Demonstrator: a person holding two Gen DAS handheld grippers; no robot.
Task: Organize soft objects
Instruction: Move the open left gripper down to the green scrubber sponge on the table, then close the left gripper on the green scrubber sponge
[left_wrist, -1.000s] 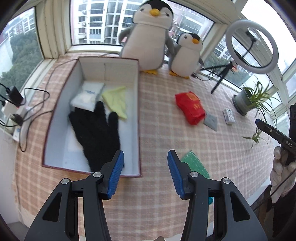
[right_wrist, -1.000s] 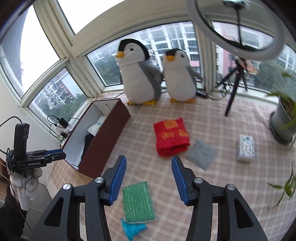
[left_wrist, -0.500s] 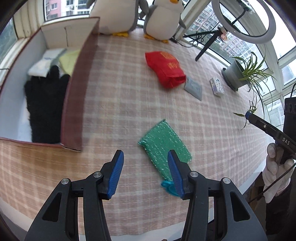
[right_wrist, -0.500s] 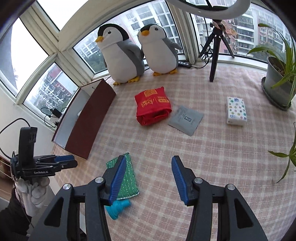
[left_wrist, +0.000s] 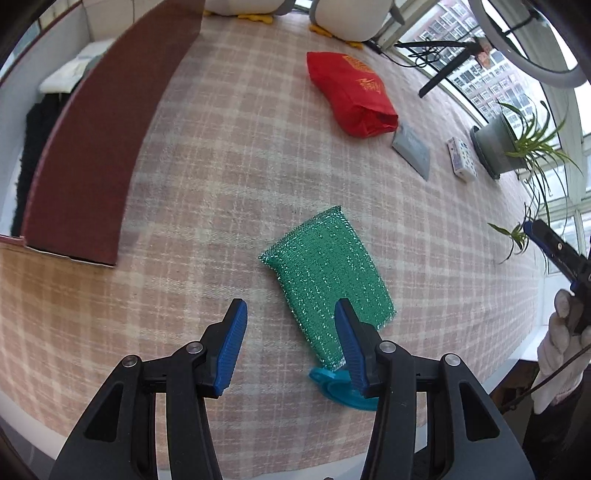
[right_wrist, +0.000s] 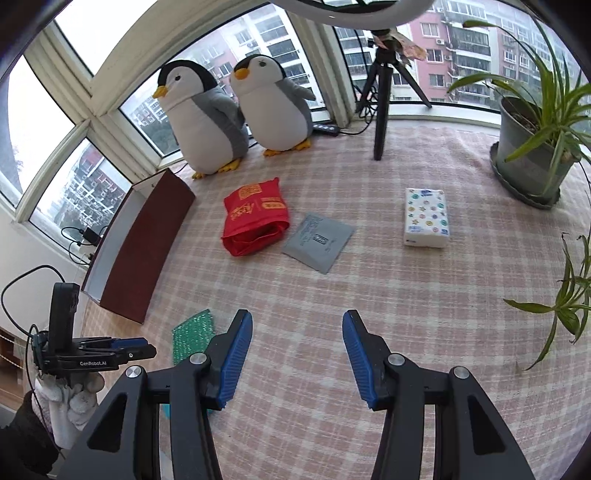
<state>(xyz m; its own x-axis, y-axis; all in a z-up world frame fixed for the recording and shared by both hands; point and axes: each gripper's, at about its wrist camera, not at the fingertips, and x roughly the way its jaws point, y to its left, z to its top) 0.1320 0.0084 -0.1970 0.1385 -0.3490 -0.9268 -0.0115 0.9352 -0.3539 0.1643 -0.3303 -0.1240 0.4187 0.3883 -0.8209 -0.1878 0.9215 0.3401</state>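
One glittery green scouring cloth (left_wrist: 328, 280) lies flat on the pink checked tablecloth (left_wrist: 221, 166), near the table's front edge, and it sits just ahead of my left gripper (left_wrist: 290, 345). That gripper's blue-padded jaws stand spread with nothing between them; the right-hand pad overlaps the cloth's near corner in the view, though I cannot tell whether it touches. A small teal plastic piece (left_wrist: 341, 389) pokes out from under the cloth's near end. To the left of the cloth stands the dark red cardboard box (left_wrist: 103, 147) with a white interior, and inside it I can see a black fuzzy item (left_wrist: 31, 155) and something white (left_wrist: 70, 75) further back. Beyond the cloth, well apart, lies a red fabric bag (left_wrist: 351, 96) with gold print, with a flat grey pouch (right_wrist: 317, 242) just beside it and a white patterned tissue pack (right_wrist: 424, 218) further right. My right gripper (right_wrist: 297, 360) hovers above bare tablecloth, its jaws likewise spread and empty; the green cloth shows at its left edge. Two plush penguins (right_wrist: 236, 118) sit at the window, a black tripod (right_wrist: 380, 99) stands next to them, and a potted spider plant (right_wrist: 532, 147) is at the right. Both my hands wear white gloves (right_wrist: 70, 404).
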